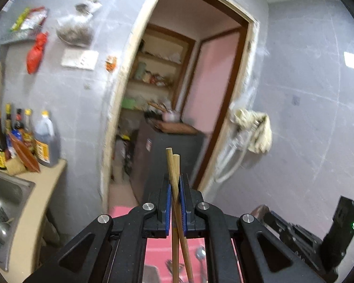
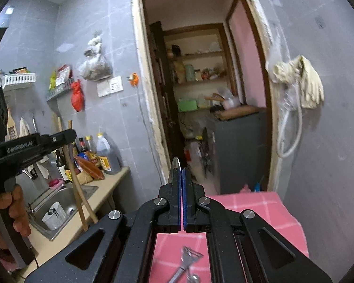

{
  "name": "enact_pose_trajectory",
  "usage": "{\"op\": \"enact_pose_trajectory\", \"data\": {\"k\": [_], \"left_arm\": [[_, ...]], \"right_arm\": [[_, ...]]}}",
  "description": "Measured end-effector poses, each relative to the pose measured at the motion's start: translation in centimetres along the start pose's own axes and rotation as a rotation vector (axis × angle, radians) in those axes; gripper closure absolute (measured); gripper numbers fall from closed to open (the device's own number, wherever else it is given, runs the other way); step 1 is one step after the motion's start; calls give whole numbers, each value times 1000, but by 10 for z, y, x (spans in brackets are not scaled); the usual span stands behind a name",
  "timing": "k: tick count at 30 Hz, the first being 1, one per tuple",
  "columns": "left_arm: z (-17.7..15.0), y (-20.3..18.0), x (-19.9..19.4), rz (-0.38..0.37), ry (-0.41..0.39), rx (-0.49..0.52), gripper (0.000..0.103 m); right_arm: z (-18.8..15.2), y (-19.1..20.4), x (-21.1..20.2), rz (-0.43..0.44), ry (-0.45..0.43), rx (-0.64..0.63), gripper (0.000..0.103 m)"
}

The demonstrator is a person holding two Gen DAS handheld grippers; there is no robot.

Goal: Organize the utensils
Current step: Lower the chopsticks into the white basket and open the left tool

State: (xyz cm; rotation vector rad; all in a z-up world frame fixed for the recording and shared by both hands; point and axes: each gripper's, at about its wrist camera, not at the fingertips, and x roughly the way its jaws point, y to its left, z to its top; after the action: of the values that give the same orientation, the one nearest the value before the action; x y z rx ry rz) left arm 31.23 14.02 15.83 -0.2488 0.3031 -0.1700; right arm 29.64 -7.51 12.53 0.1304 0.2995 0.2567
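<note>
Two wooden chopsticks (image 1: 173,165) stand crossed between the blue pads of my left gripper (image 1: 175,179), which is shut on them; their long ends hang below it. The right wrist view shows the same left gripper (image 2: 69,135) at the left, held by a hand (image 2: 14,212), with the chopsticks (image 2: 79,195) slanting down over the sink. My right gripper (image 2: 181,172) is shut on a thin metal utensil (image 2: 175,162); only its pointed tip shows above the fingers. Other metal utensils (image 2: 187,258) lie on the pink checked cloth (image 2: 259,212) beneath.
A steel sink (image 2: 82,188) with a white cup (image 2: 54,214) is set in the beige counter at the left. Sauce bottles (image 2: 106,155) stand at the wall behind it. An open doorway to a pantry (image 2: 200,94) is straight ahead. Gloves and a hose (image 2: 306,85) hang on the right wall.
</note>
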Motion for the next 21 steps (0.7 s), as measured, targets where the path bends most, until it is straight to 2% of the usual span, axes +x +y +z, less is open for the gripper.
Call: {"op": "enact_pose_trajectory", "data": {"k": [6,11,16,21], "left_arm": [[-18,33,8,101,-50,-51,96],[-47,49,14,170,-39,-38,96],[-68,50,13,171,-12,-4,96],[-89,54,8,140,26,-13,96]], "right_arm": [[-18,44,24,2,-20,-90,102],[-36,72,35,22,-18,-165,102],[-57,86,40,54,4,-221,102],[-79,75,41,130,63,-180,101]]}}
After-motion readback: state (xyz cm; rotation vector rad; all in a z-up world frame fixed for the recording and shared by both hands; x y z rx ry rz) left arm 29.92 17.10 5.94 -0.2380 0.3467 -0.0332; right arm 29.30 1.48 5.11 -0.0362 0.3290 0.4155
